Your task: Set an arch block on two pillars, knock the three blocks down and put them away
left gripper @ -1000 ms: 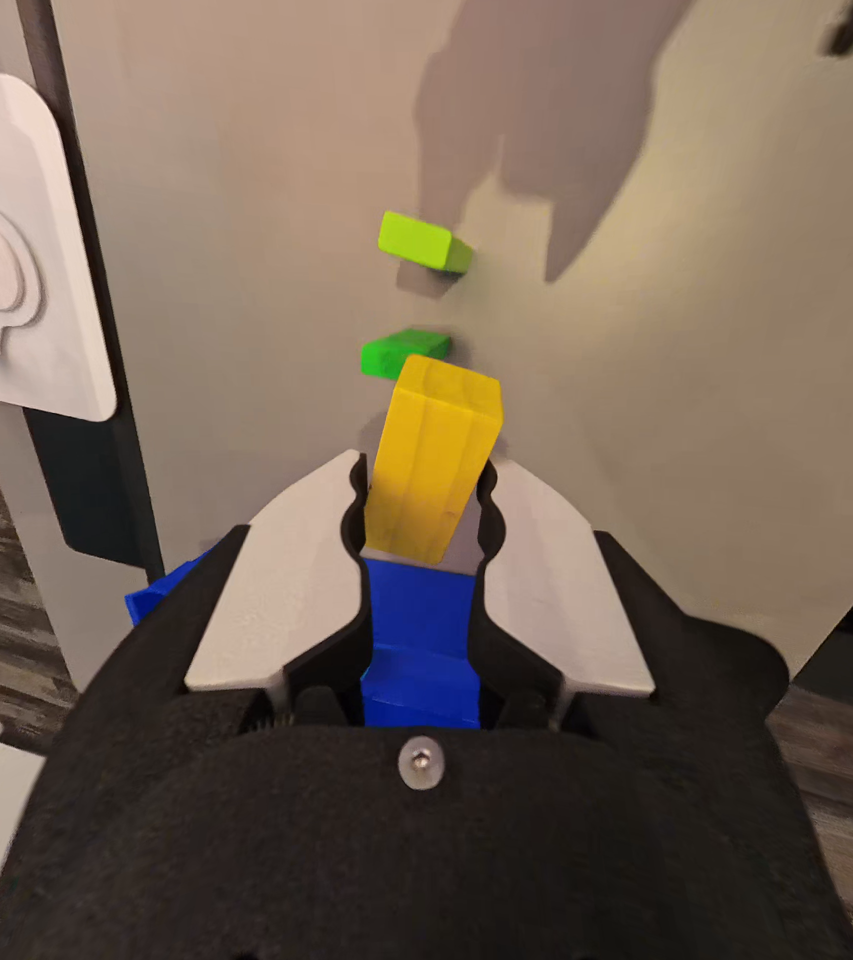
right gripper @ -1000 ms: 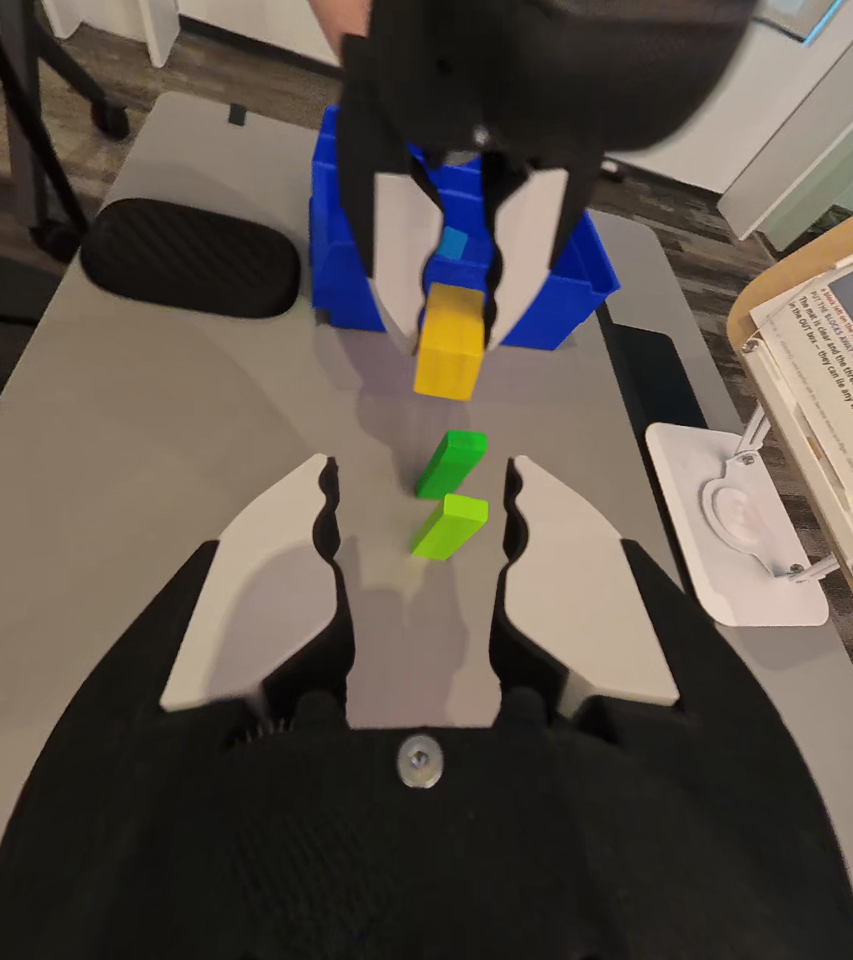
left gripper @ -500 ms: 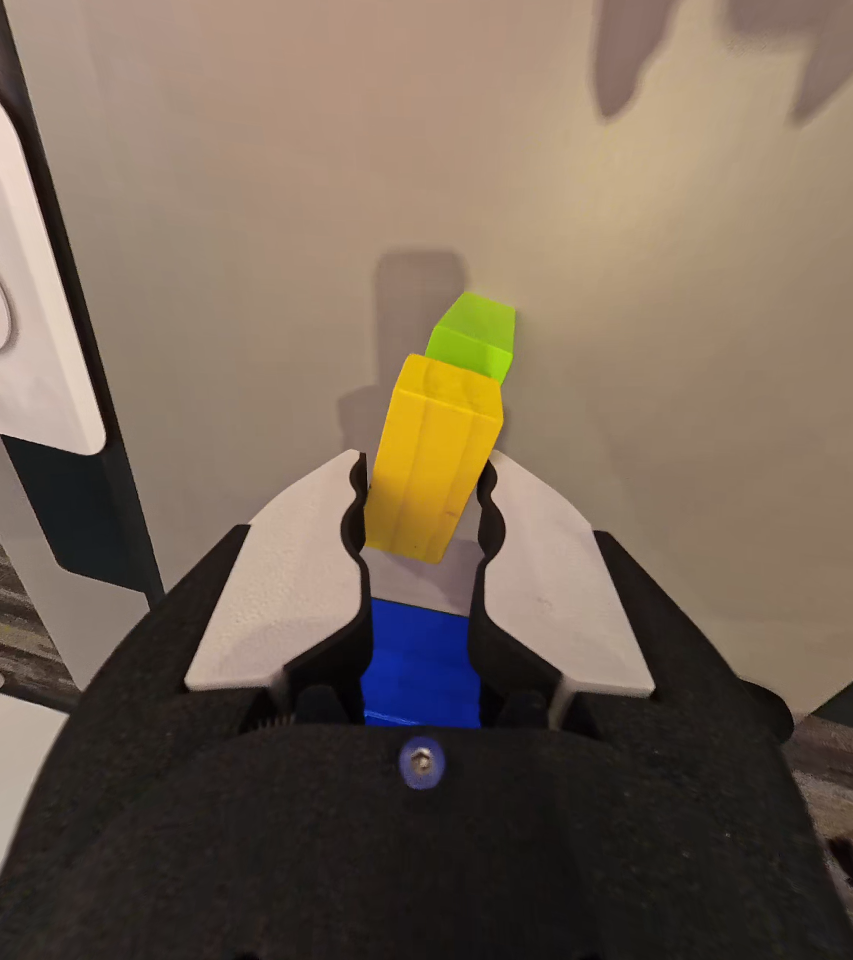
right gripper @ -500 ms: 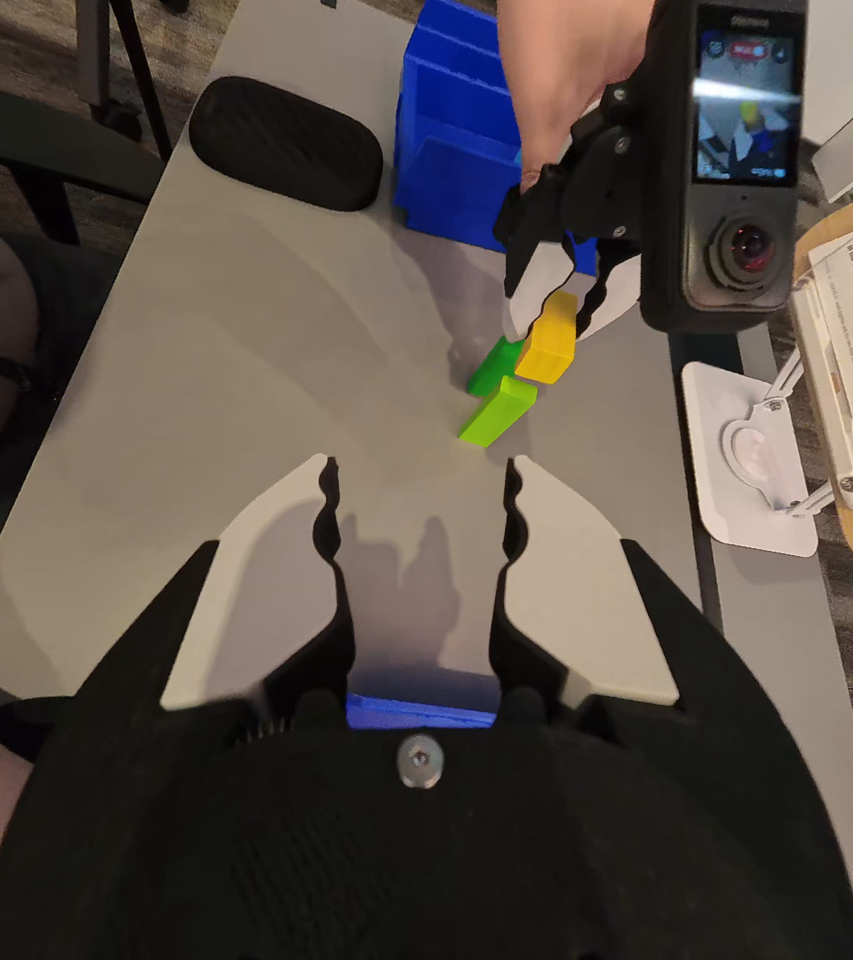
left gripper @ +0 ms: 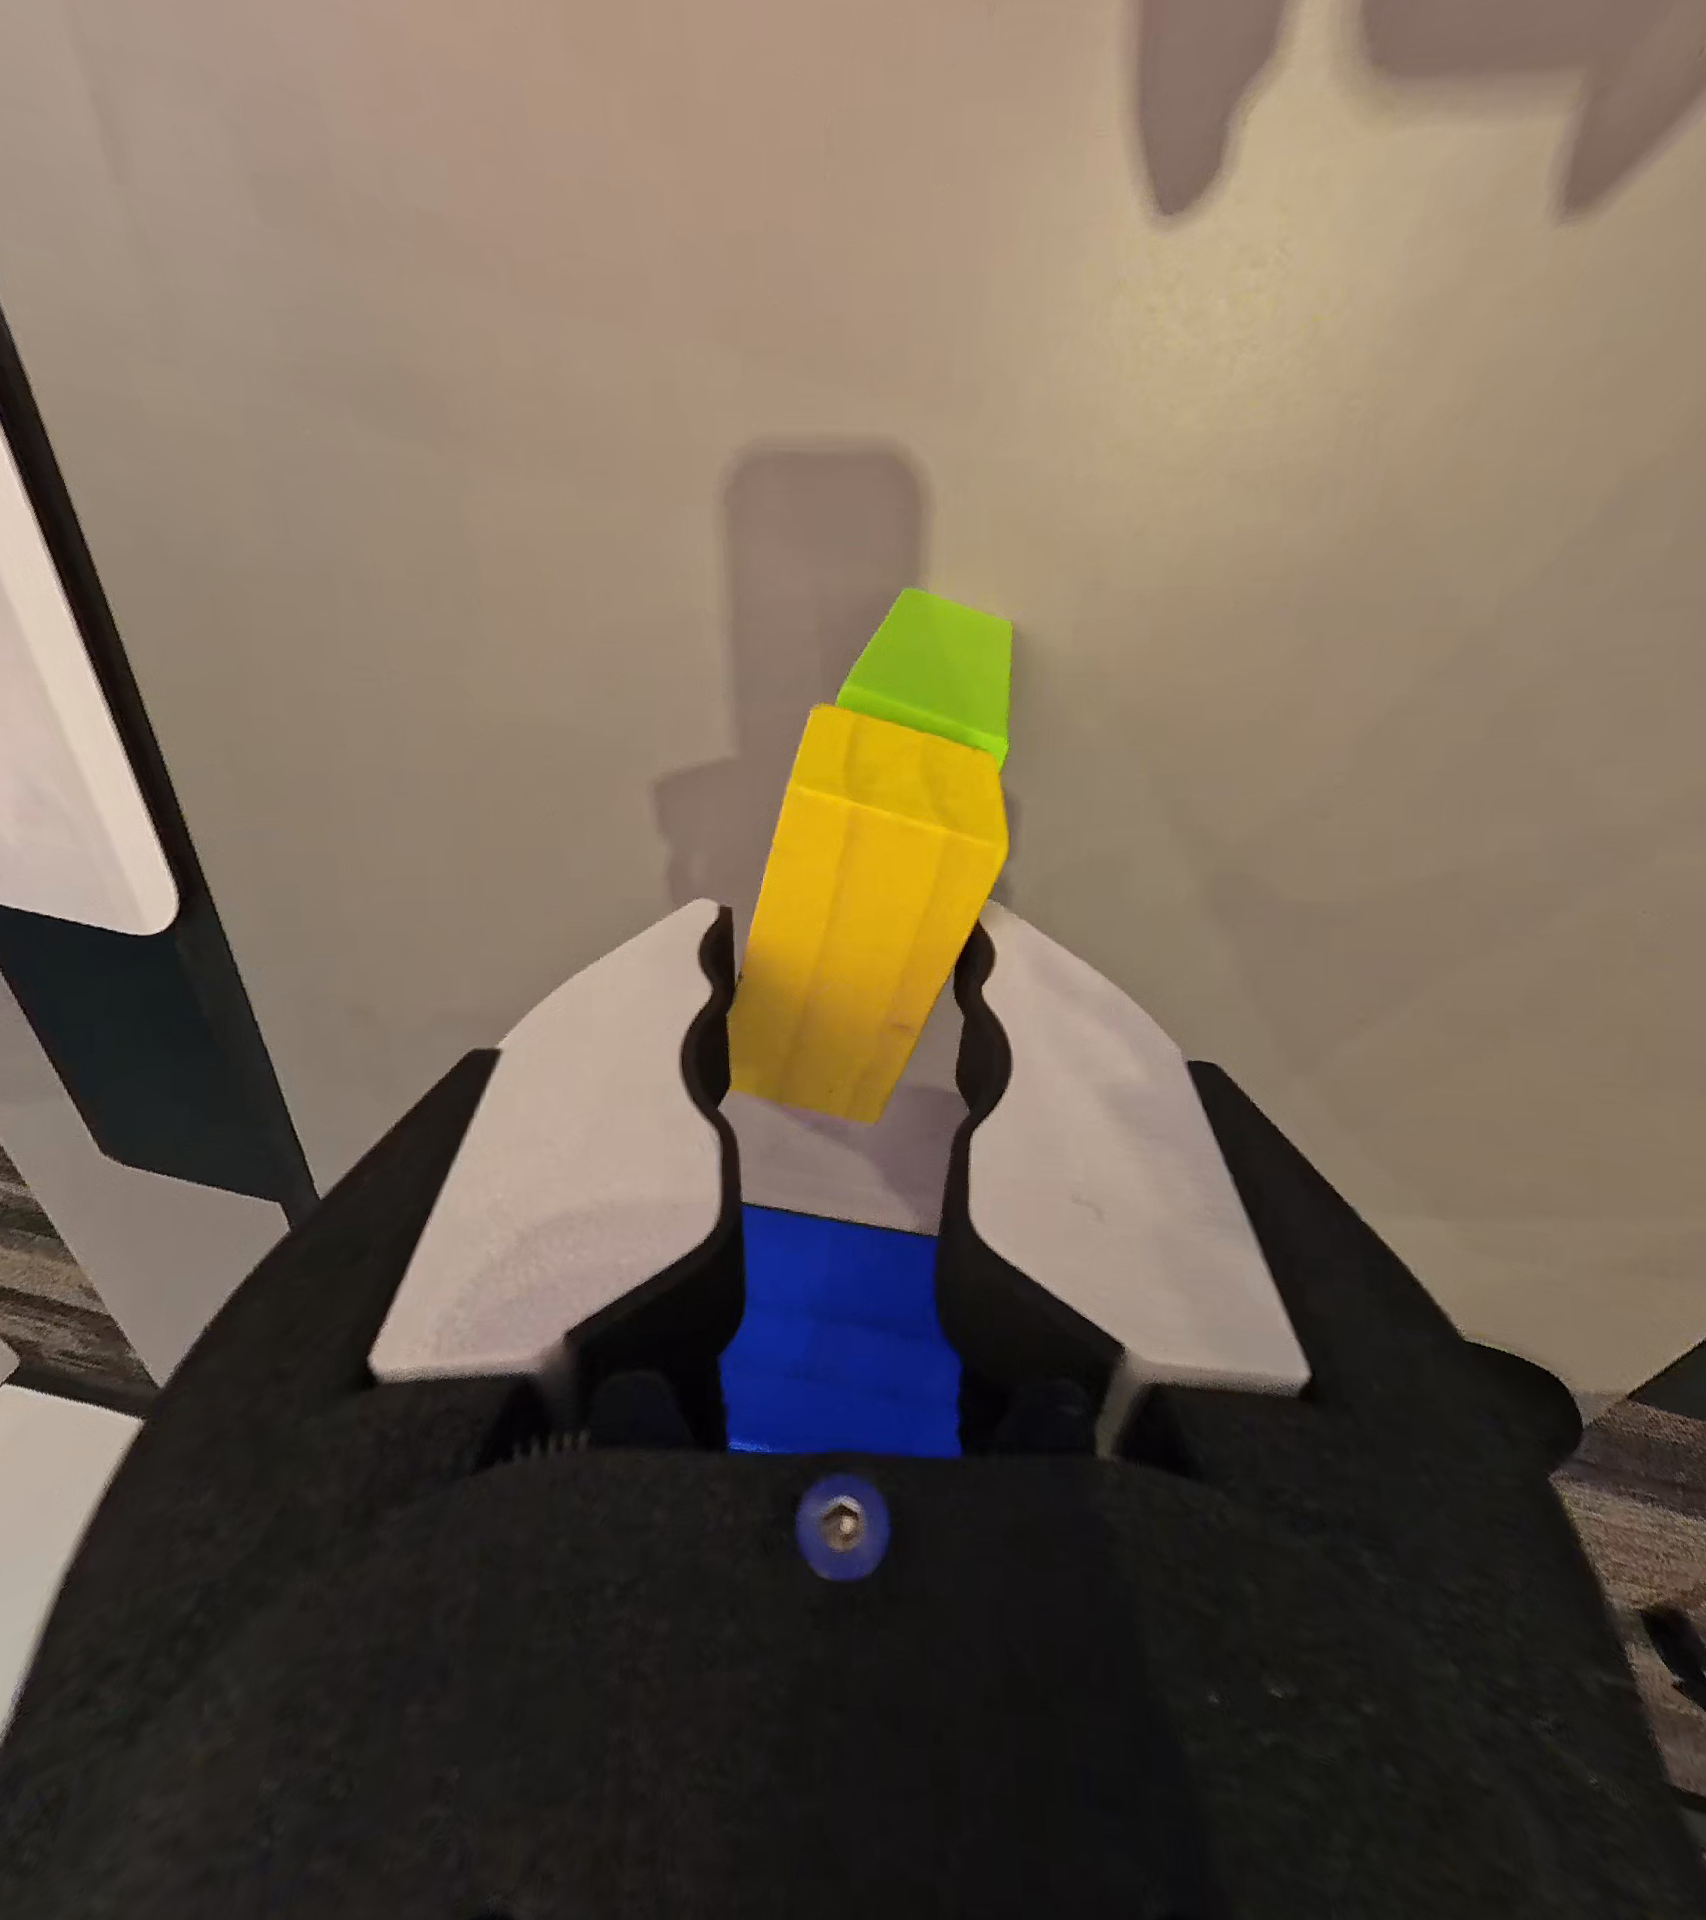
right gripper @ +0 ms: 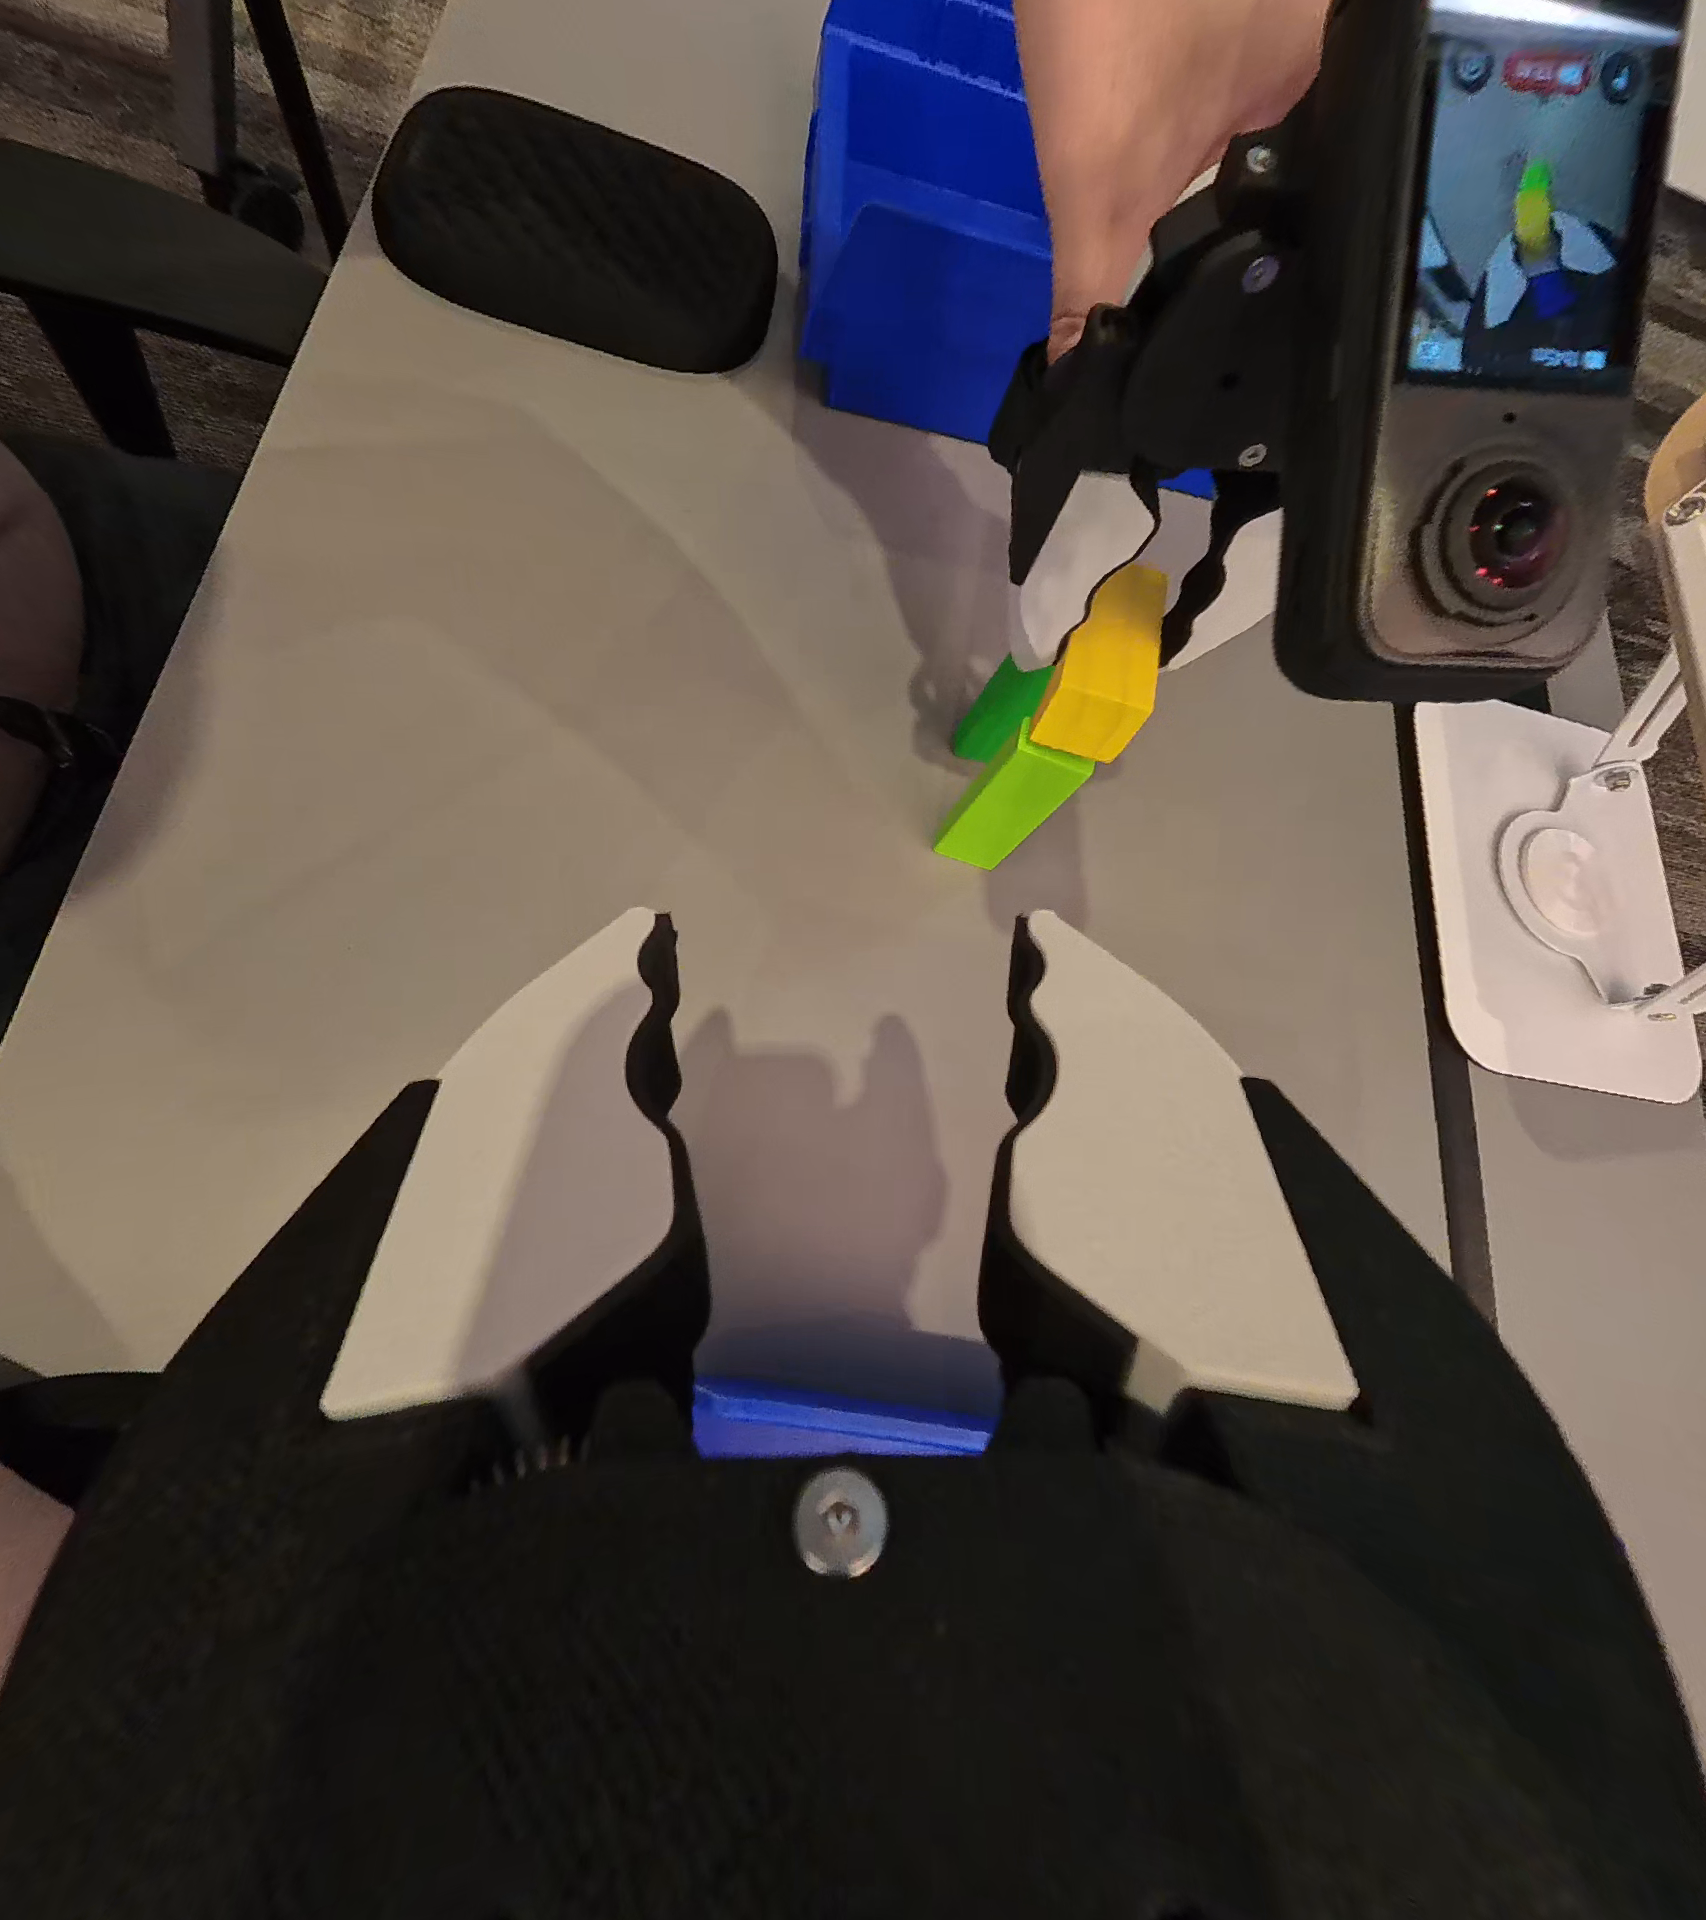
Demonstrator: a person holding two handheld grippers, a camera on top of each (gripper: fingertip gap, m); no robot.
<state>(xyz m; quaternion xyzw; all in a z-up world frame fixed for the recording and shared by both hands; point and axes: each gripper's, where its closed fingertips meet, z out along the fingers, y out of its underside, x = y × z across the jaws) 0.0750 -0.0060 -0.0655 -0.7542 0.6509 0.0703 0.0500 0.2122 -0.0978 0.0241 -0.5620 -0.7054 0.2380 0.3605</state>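
My left gripper (left gripper: 844, 925) is shut on the yellow arch block (left gripper: 870, 914), which sticks out past the fingertips. It also shows in the right wrist view (right gripper: 1129, 603), holding the yellow block (right gripper: 1103, 675) right over two green pillars. The light green pillar (right gripper: 1015, 800) is nearer and the dark green pillar (right gripper: 994, 707) is behind it. Both appear to stand upright on the grey table (right gripper: 516, 727). I cannot tell whether the arch touches them. In the left wrist view only the light green pillar (left gripper: 932, 670) shows. My right gripper (right gripper: 838, 935) is open and empty, well short of the pillars.
A blue bin (right gripper: 922, 260) stands at the table's far side, with a black pad (right gripper: 568, 229) to its left. A white stand (right gripper: 1555, 904) and a clipboard lie off the right edge. A second blue bin edge (right gripper: 838, 1413) shows under my right gripper. A chair is at the left. One gripper's finger ends stand about 20 cm off the other's.
My left gripper has carried the yellow block from near the blue bin to over the green pillars. My right gripper has drawn back from the pillars, still open.
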